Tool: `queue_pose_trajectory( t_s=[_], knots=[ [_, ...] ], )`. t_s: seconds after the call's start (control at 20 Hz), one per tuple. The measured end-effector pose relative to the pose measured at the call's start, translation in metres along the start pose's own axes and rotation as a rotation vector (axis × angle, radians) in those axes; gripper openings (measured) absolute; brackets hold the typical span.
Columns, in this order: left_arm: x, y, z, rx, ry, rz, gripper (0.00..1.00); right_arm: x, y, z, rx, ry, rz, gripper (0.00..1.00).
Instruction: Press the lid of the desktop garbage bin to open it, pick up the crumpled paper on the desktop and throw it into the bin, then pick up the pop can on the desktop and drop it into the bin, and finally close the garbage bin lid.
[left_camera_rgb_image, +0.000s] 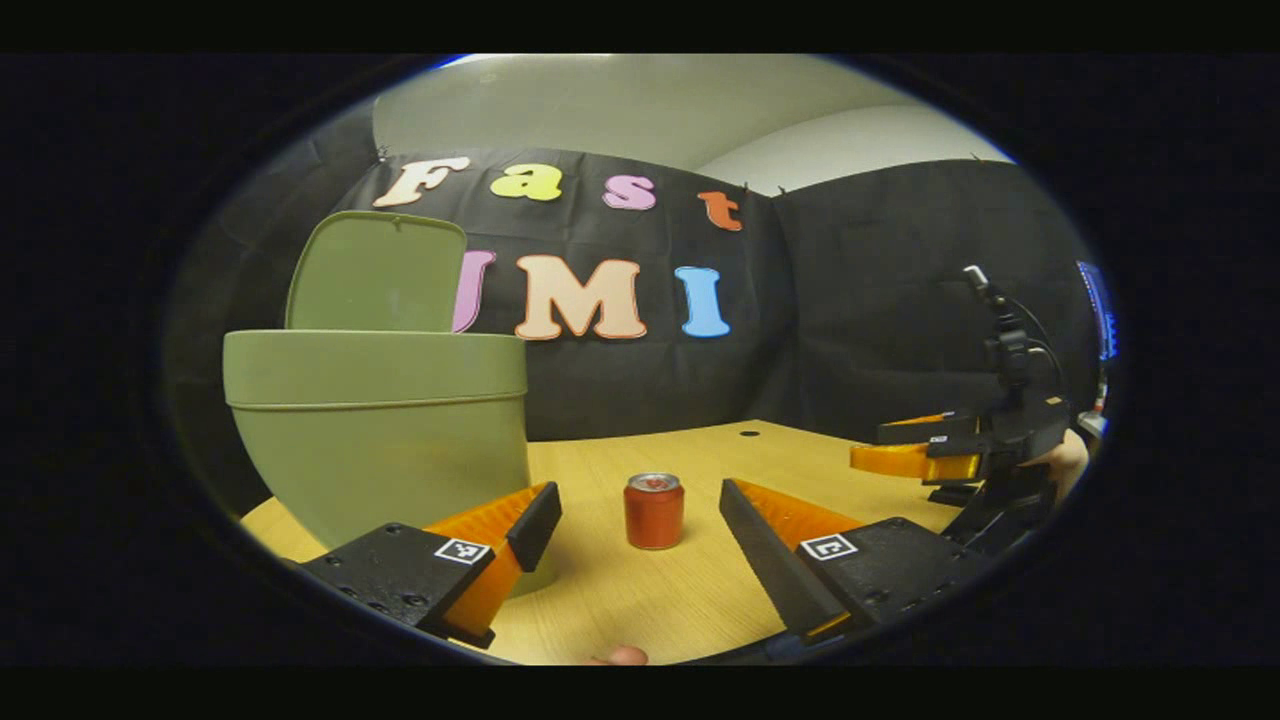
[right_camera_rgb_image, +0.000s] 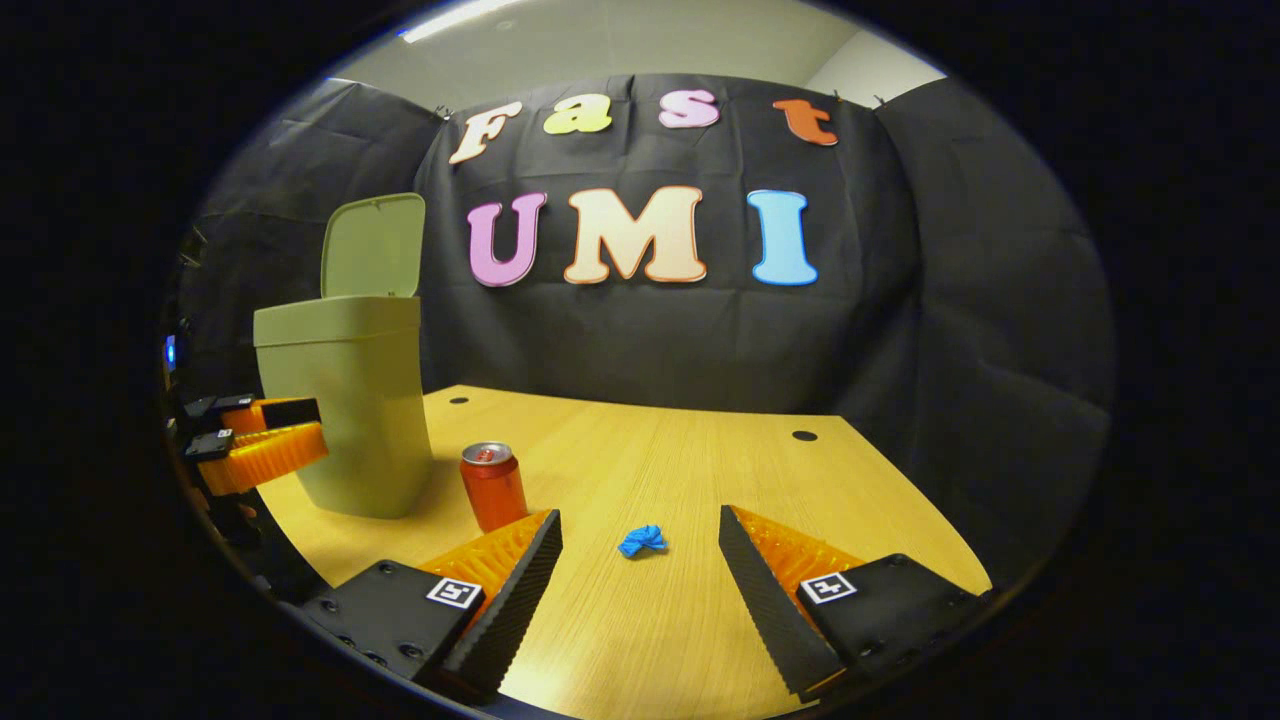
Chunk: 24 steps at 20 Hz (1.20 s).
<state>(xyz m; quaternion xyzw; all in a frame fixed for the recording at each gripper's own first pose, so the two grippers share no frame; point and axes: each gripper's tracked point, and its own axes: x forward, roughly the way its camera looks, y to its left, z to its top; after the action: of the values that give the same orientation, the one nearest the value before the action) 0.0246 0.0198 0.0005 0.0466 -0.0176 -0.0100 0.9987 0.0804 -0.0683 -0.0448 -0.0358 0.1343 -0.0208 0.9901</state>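
1. Nearest the lens in the left gripper view, the left claw (left_camera_rgb_image: 640, 530) is seen spread open with nothing between its fingers; a fingertip of the person's hand (left_camera_rgb_image: 620, 656) is glimpsed at the bottom edge.
2. Likewise in the right gripper view, the right claw (right_camera_rgb_image: 640, 560) is held wide open and empty, low over the surface (right_camera_rgb_image: 700, 470).
3. Wooden surface noted as light-toned, with small dark round holes near its far edge.
4. Green garbage bin (left_camera_rgb_image: 375, 430) is found standing upright on the surface at the left, just beyond the left claw's left finger. Its lid (left_camera_rgb_image: 375, 272) is raised, tilted back and standing nearly upright above the rim.
5. From the right gripper view the bin (right_camera_rgb_image: 345, 400) is seen farther off at the left, lid (right_camera_rgb_image: 372, 246) up, with the left claw (right_camera_rgb_image: 260, 440) hanging just beside its left wall.
6. Right claw (left_camera_rgb_image: 915, 445) is seen at the far right of the left gripper view, held above the surface.
7. Red pop can (left_camera_rgb_image: 654, 510) stands upright on the surface, framed between the left claw's fingers but beyond their tips, untouched. In the right gripper view the can (right_camera_rgb_image: 492, 486) stands just right of the bin's base.
8. Blue crumpled paper (right_camera_rgb_image: 641, 541) lies on the surface, right of the can, between the right claw's fingers and touching neither.
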Motion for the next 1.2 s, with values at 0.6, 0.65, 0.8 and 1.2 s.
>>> queue_pose_trajectory(
  t_s=[0.6, 0.65, 0.8, 1.2],
  knots=[
    [0.007, 0.008, -0.014, 0.008, 0.044, 0.008, 0.96, 0.107, 0.01, -0.045, -0.136, 0.398, 0.07, 0.99],
    [0.007, 0.011, -0.015, 0.01, 0.047, 0.016, 0.96, 0.113, 0.008, -0.047, -0.14, 0.422, 0.064, 0.99],
    [0.007, 0.013, -0.016, 0.006, 0.052, 0.02, 0.96, 0.133, 0.009, -0.064, -0.088, 0.519, 0.067, 0.99],
    [0.009, 0.013, -0.022, -0.011, 0.072, 0.016, 0.96, 0.141, 0.008, -0.078, -0.034, 0.598, 0.061, 0.91]
  ],
)
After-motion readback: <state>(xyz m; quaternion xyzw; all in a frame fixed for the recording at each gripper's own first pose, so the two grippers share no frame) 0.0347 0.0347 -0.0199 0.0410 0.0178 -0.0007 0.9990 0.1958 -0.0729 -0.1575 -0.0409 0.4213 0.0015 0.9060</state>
